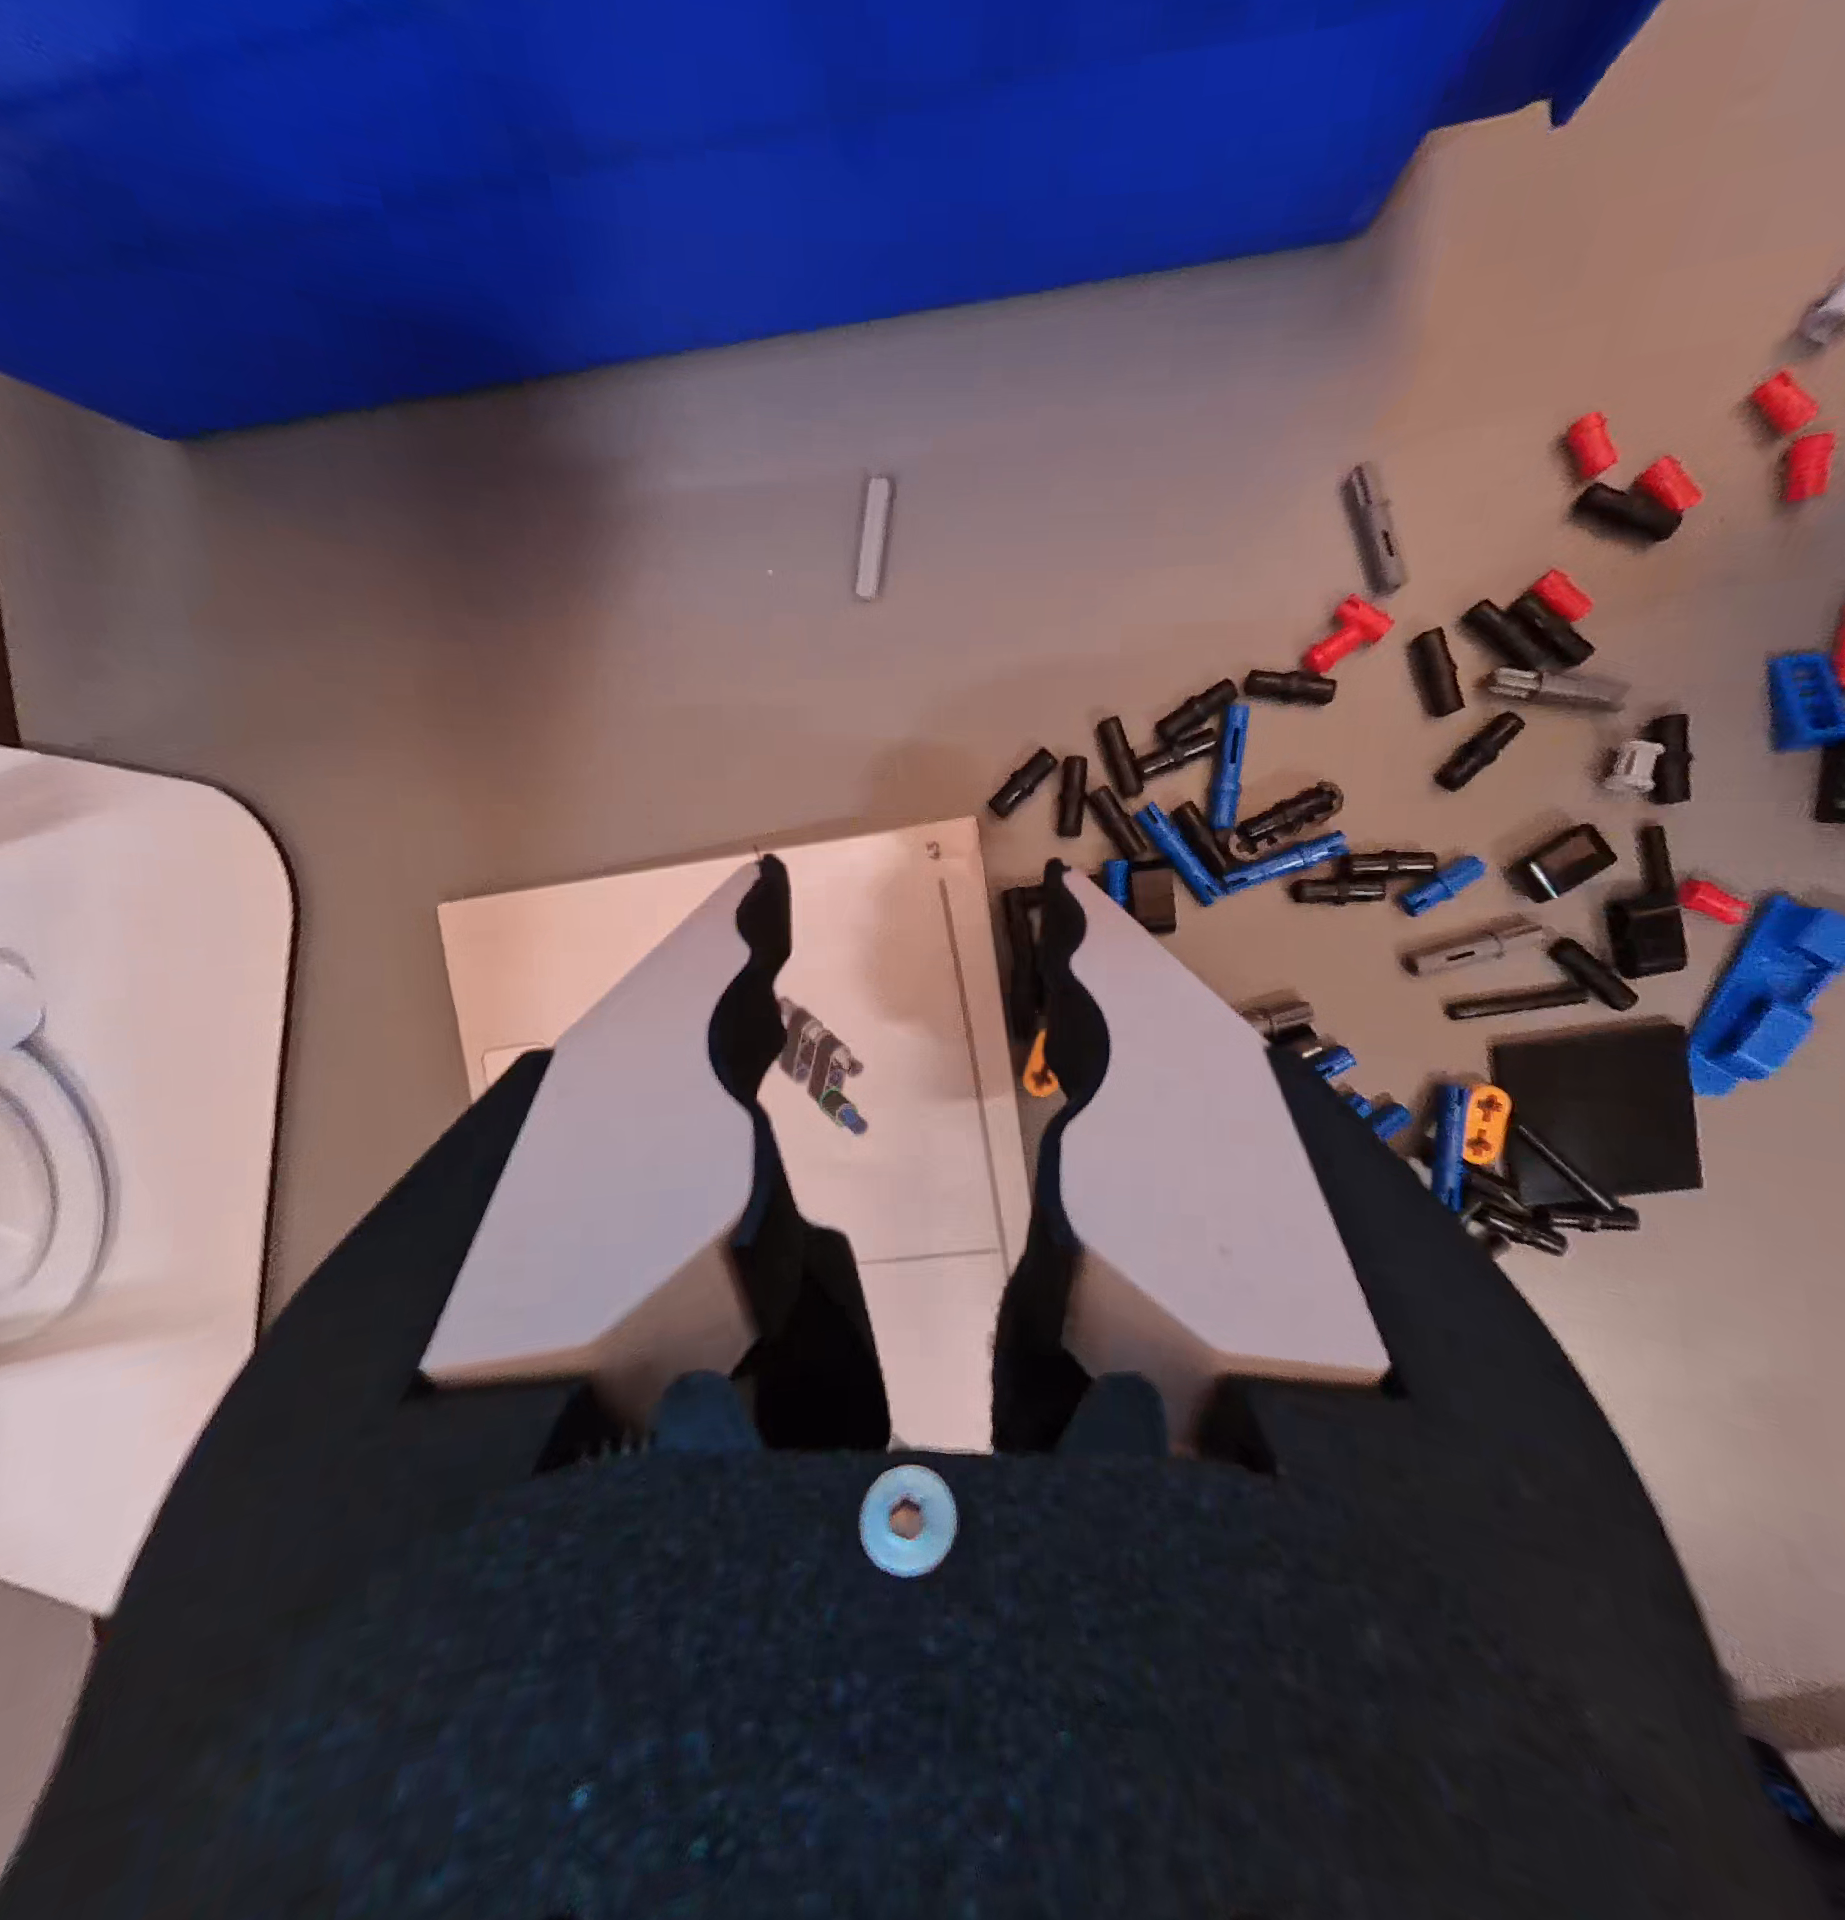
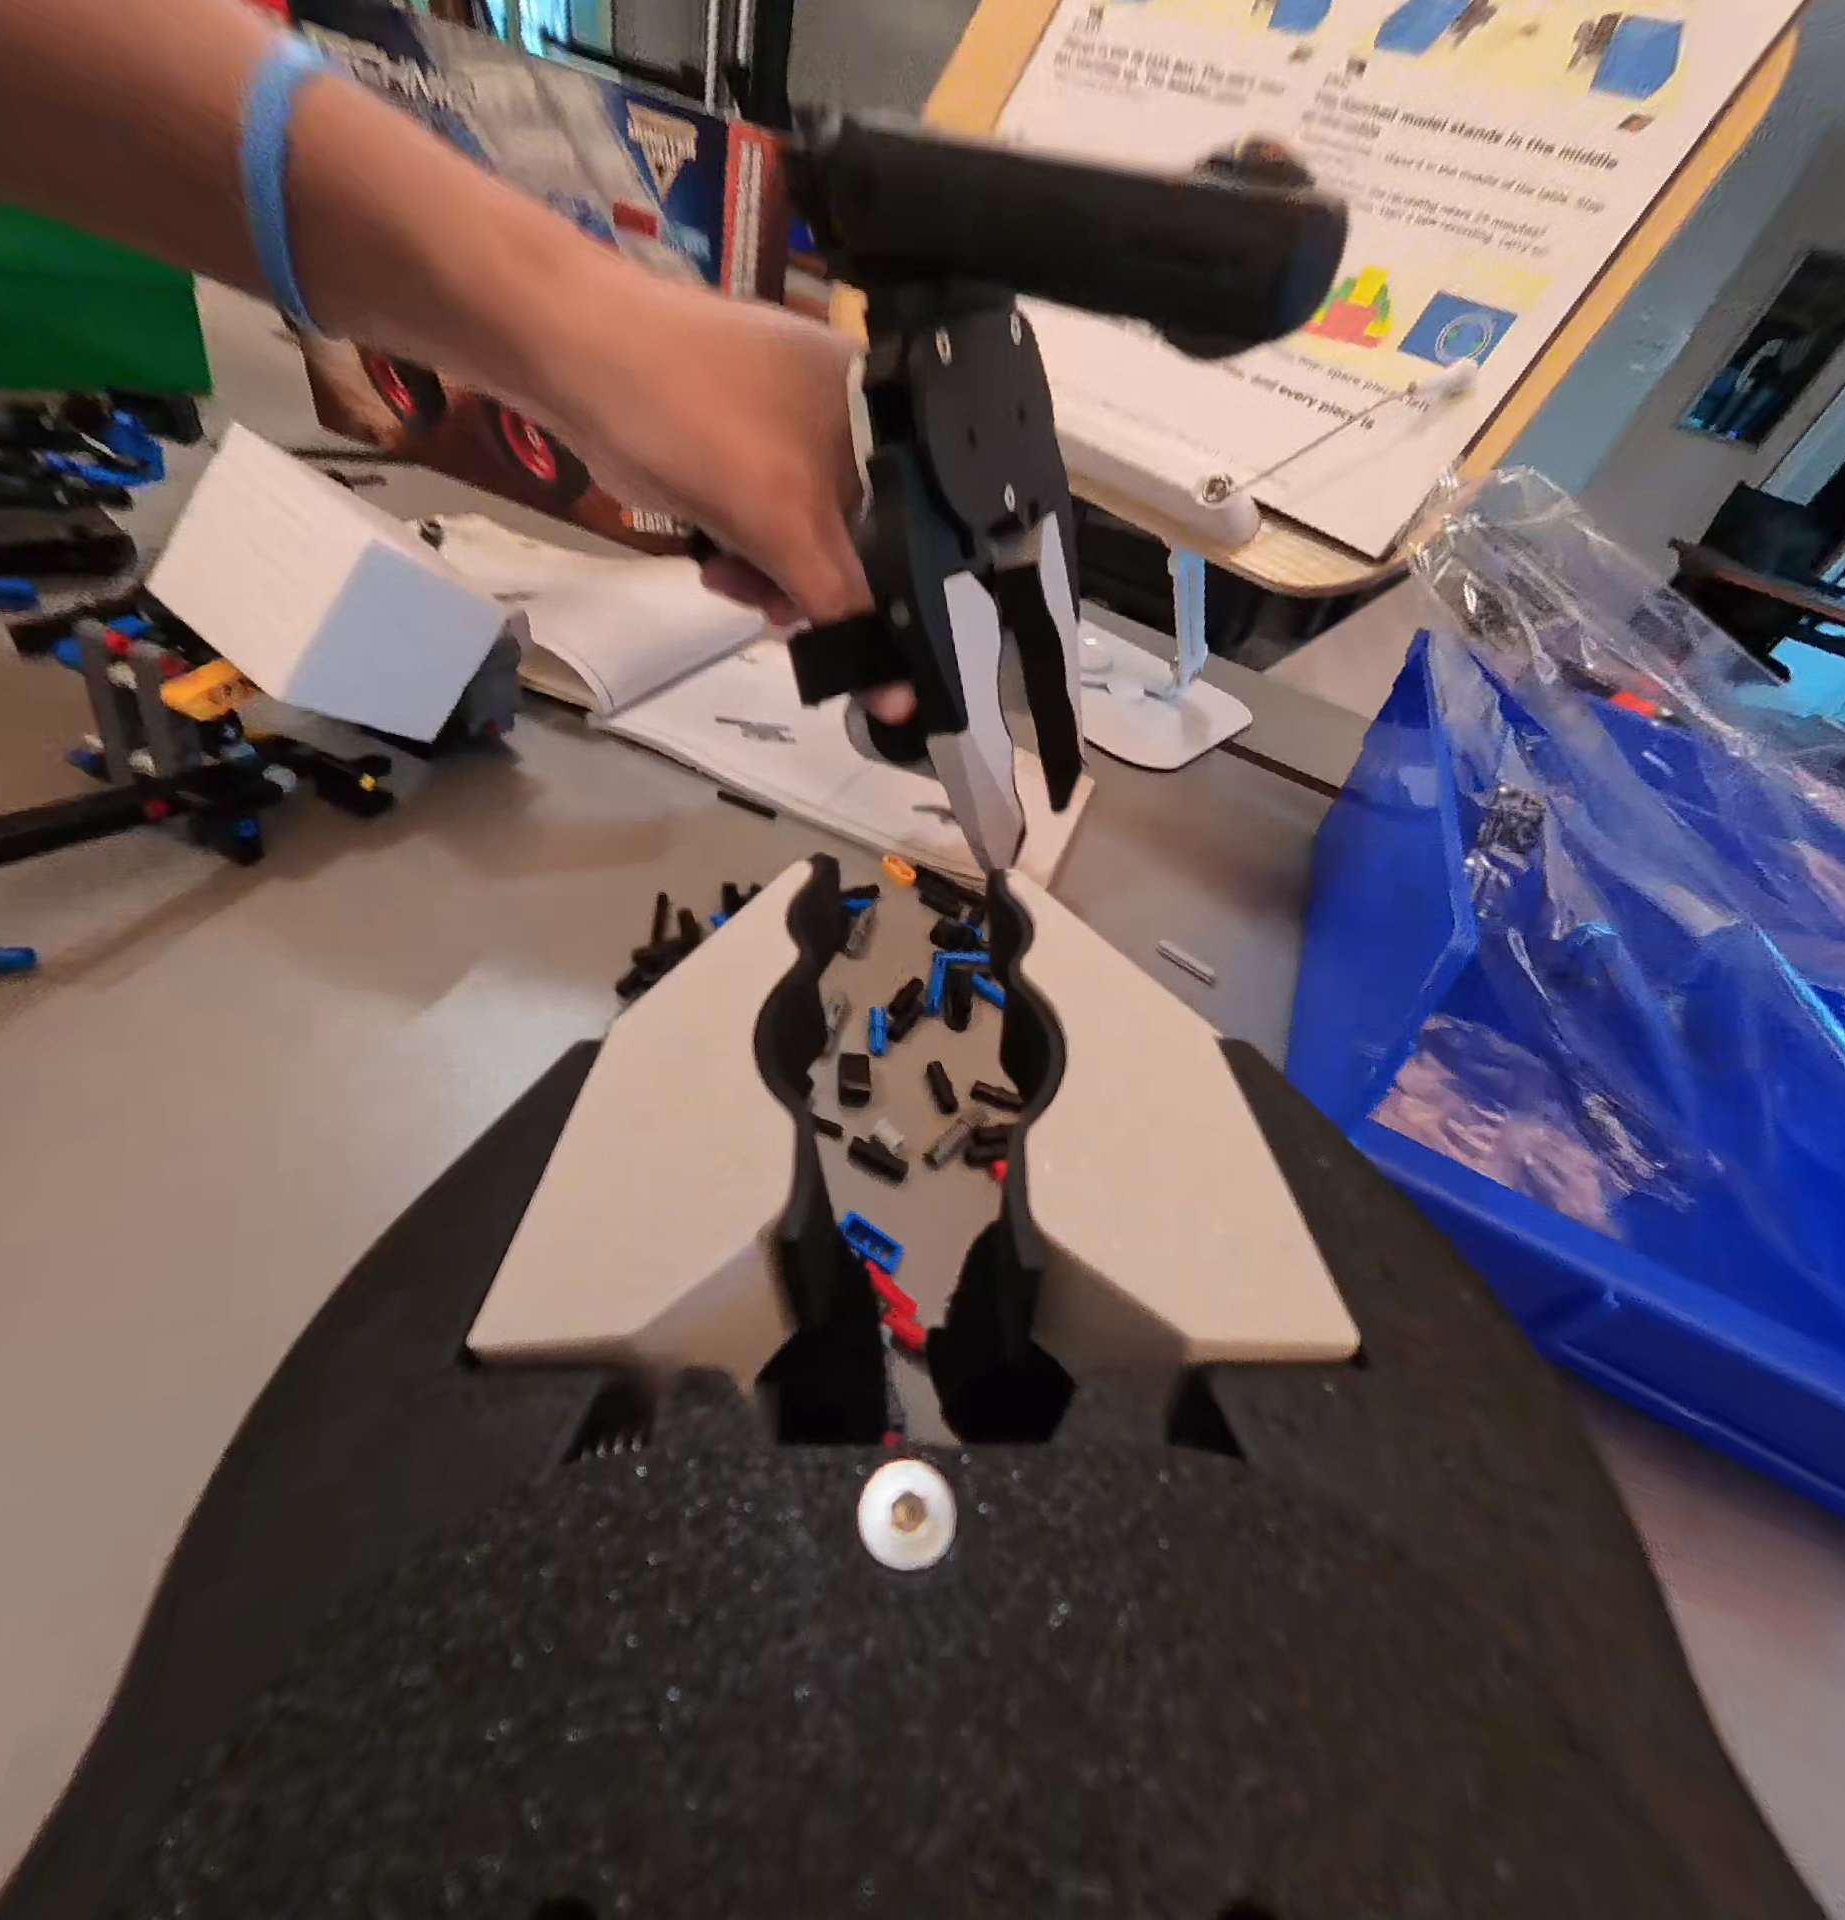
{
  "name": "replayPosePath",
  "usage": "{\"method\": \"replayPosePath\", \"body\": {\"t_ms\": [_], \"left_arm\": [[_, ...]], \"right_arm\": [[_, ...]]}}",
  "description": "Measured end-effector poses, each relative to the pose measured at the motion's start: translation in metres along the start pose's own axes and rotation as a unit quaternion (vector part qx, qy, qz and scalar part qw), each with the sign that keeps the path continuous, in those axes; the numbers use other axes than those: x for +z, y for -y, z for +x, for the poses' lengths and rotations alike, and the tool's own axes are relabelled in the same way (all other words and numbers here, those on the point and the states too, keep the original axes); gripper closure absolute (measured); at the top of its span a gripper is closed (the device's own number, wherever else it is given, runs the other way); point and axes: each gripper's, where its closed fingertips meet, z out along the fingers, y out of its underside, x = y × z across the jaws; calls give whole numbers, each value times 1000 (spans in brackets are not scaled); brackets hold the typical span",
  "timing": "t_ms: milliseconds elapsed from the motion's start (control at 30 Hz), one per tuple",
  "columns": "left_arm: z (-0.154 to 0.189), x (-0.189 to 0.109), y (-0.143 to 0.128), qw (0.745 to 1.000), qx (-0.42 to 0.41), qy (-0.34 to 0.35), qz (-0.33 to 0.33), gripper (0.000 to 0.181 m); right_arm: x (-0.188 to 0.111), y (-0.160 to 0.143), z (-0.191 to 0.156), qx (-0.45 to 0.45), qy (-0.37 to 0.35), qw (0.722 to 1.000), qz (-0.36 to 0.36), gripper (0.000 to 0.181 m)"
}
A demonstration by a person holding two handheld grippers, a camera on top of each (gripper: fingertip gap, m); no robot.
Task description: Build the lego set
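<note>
Many small black, blue, red and grey Lego pins and connectors [image 1: 1344, 821] lie scattered on the tan table; they also show in the right wrist view [image 2: 918, 1029]. My left gripper [image 1: 907, 883] is open and empty, held above the corner of the open instruction booklet [image 1: 876, 1039] at the pile's left edge. It also shows in the right wrist view [image 2: 1027, 821], held by a hand, pointing down. My right gripper [image 2: 907, 883] is open and empty, low over the pile. A partly built model [image 2: 201, 748] under a white box [image 2: 326, 613] stands far left.
A blue bin [image 2: 1583, 1195] with clear plastic bags stands on the right; it fills the top of the left wrist view [image 1: 689, 187]. A white stand base [image 1: 87, 1091] holds an upright instruction board [image 2: 1313, 260]. The set's box [image 2: 585, 208] stands behind. A lone grey axle [image 1: 873, 535] lies apart. Left tips to right tips: about 15 centimetres. It is some 8 centimetres from my left tips to the lone grey axle [image 1: 873, 535]. Seen from the right wrist view [image 2: 1185, 963] as well.
</note>
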Motion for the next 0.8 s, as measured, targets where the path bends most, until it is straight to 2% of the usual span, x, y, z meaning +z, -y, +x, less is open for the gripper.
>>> {"method": "replayPosePath", "body": {"t_ms": [100, 367, 567, 667, 800], "left_arm": [[0, 6, -5, 1000, 0, -1, -9, 137], [-4, 7, -12, 1000, -16, -7, -16, 145], [12, 6, -14, 998, -34, -53, -13, 174], [13, 7, -16, 997, -42, -62, -11, 181], [10, 8, -19, 997, -54, -63, -7, 181]], "right_arm": [[-1, 7, -5, 7, 17, 1000, 20, 154], [-2, 4, -11, 24, 44, 999, 16, 155], [-2, 4, -16, 14, 53, 998, 17, 155], [-3, 5, -17, 14, 56, 998, 20, 156], [-3, 5, -18, 16, 59, 998, 20, 156]]}}
